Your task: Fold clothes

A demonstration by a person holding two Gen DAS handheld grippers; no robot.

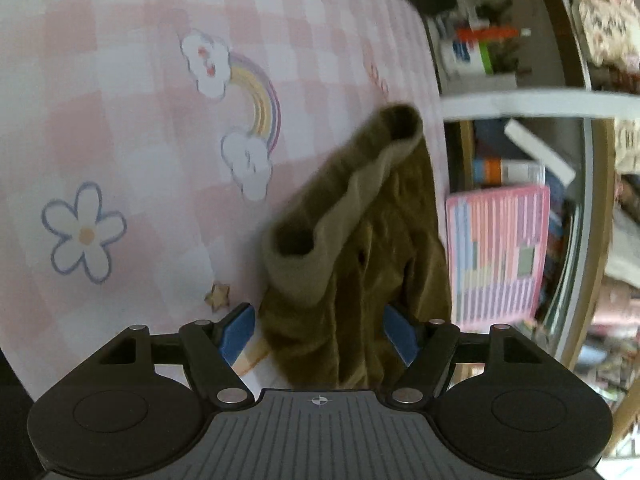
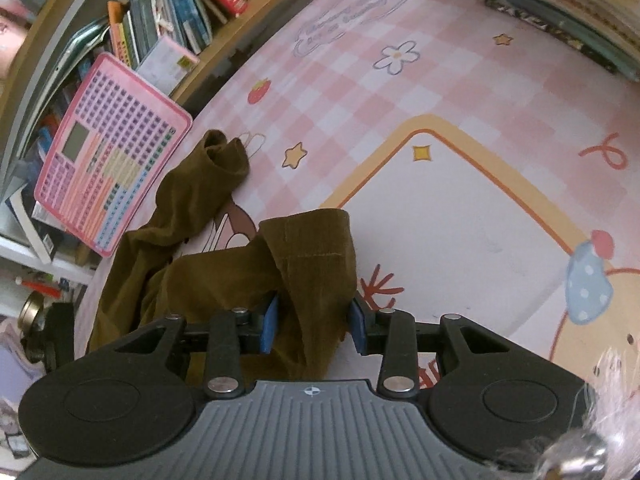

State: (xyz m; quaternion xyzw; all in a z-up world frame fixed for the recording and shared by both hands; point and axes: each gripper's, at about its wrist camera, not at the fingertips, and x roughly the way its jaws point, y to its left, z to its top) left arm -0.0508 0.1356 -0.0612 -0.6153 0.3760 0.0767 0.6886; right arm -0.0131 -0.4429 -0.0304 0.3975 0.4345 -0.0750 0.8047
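The left gripper (image 1: 320,334) has its blue fingers (image 1: 236,334) parted around brown corduroy trousers (image 1: 360,240), though actual clamping cannot be told; the right gripper (image 2: 314,326) is clamped on a bunched leg. The trousers (image 2: 192,264) lie crumpled near the worktop (image 2: 460,92) edge by the pink keyboard toy (image 2: 108,156), with open mat beyond.

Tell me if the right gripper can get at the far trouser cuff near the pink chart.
Probably not yet: the right gripper is closed on the brown trousers, so it must let go first; the far cuff lies uncovered.
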